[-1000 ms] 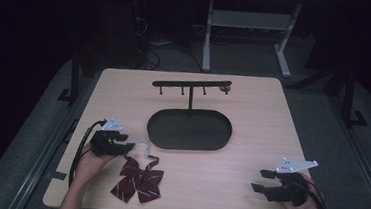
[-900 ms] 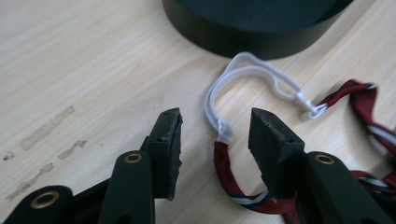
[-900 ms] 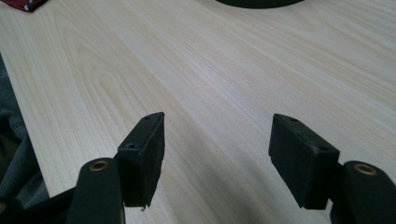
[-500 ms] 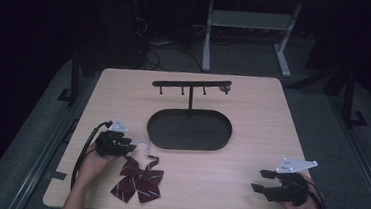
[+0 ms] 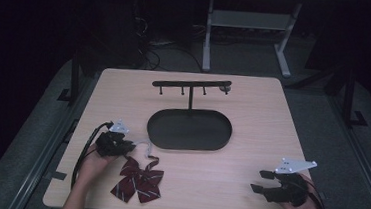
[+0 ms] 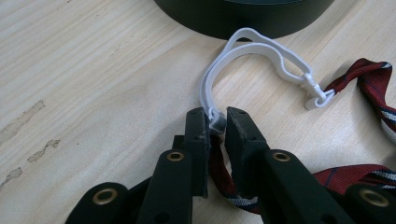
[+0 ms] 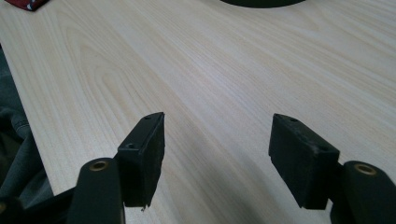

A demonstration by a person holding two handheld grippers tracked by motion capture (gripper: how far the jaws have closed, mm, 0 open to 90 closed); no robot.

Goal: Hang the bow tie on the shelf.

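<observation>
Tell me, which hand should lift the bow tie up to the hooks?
Probably the left. The left gripper has just been closing on the bow tie's white strap, which sits between its jaws. The right gripper hangs open over bare table, far from the bow tie.

The left gripper (image 5: 131, 147) sits at about 8 o'clock on the table, its jaws having just been closing, now nearly together on a white strap (image 6: 243, 51). The right gripper (image 5: 262, 182) (jaws spread wide) rests at 4 o'clock, pointing toward 9 o'clock.
</observation>
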